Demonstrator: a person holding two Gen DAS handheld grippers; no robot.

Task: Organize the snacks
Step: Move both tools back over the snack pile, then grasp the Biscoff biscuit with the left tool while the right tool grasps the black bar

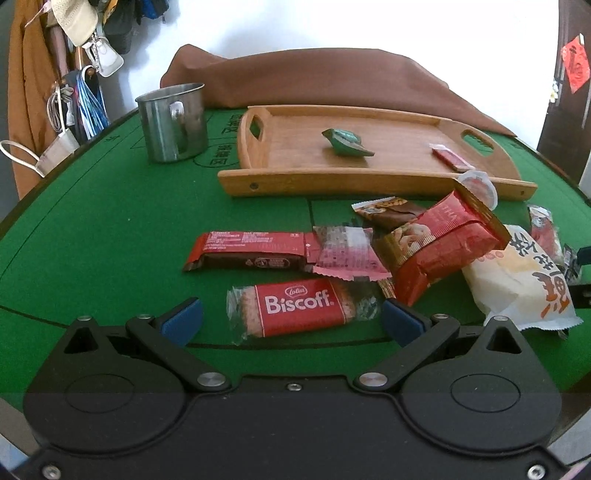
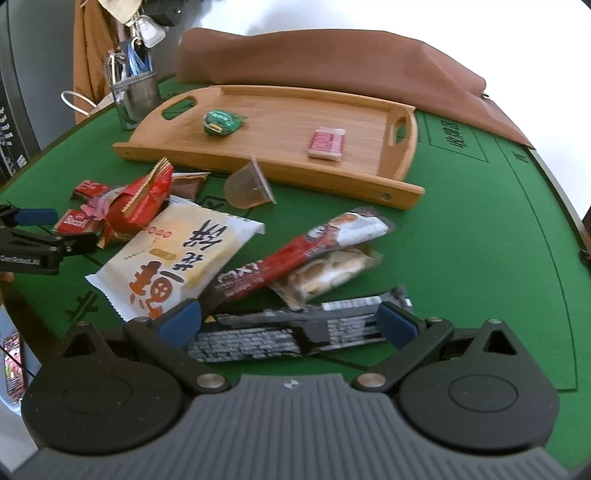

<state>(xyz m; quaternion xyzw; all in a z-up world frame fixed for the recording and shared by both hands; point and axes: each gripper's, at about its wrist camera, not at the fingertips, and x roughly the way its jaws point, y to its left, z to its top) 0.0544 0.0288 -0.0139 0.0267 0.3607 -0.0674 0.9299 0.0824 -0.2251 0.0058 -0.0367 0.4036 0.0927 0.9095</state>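
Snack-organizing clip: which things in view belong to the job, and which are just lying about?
Belongs to the job:
wooden tray
green candy and small red packet, already on the tray
Biscoff packet
white rice-cracker bag
black bar wrapper
jelly cup

Just lying about:
metal mug
brown cloth

A green felt worktop (image 1: 110, 221) is filling the foreground, printed with dark lines and characters. A brown cloth (image 1: 314, 77) is lying bunched along its far edge. Behind it a white wall (image 1: 221, 26) is glowing under strong daylight, almost washing out. On the left, an orange-brown coat (image 1: 26, 92), a pale cap (image 1: 74, 22) and bags are hanging from a rack. On the right, a dark door (image 1: 569, 74) is carrying a red paper decoration (image 1: 575, 62).
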